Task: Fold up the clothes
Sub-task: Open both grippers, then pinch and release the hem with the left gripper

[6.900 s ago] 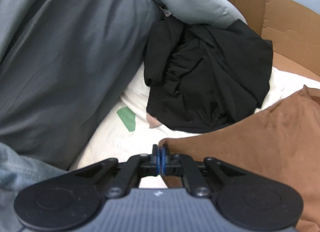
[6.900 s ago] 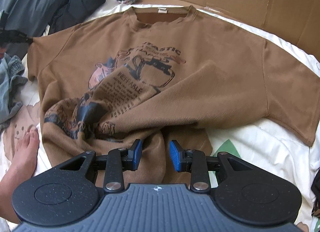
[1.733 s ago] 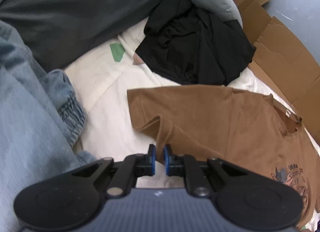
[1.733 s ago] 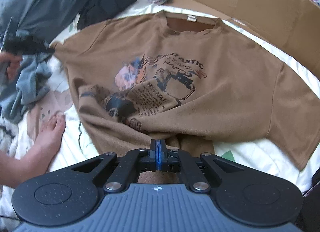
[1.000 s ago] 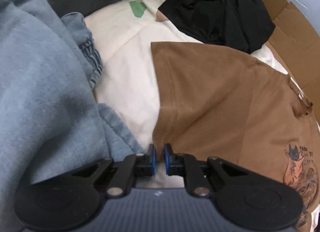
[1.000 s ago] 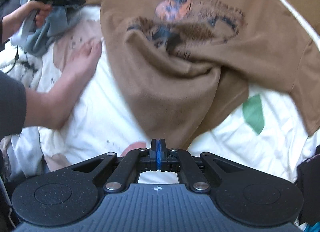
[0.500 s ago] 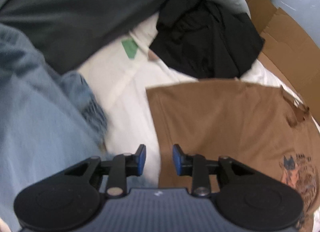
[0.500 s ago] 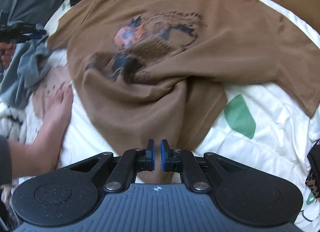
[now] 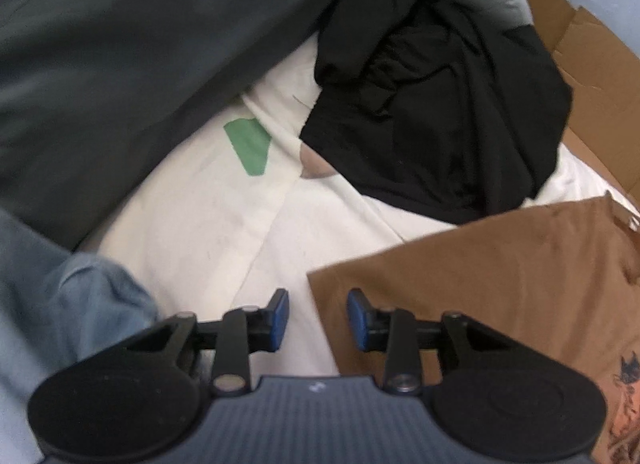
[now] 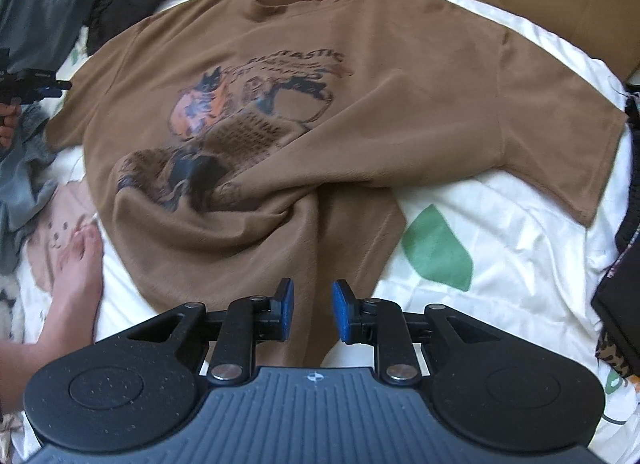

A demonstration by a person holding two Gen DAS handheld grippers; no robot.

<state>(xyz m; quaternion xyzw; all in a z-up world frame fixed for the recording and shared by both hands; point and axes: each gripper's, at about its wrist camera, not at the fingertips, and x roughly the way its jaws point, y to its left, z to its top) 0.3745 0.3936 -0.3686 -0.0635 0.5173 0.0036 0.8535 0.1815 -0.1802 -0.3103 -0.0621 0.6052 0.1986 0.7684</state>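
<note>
Both claws have just let go: the left gripper (image 9: 318, 320) and right gripper (image 10: 312, 310) are opening, pads clear of the brown printed cotton T-shirt (image 10: 320, 104), which lies spread ahead on the white sheet (image 9: 224, 224), hem rumpled; folding can begin.

White bedsheet (image 10: 500, 224) carries brown T-shirt (image 10: 400, 104), black garment (image 9: 440, 104), grey clothes (image 9: 120, 44)

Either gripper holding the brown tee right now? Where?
Neither. Left gripper and right gripper are both opening, pads clear of the brown T-shirt lying beneath them.
</note>
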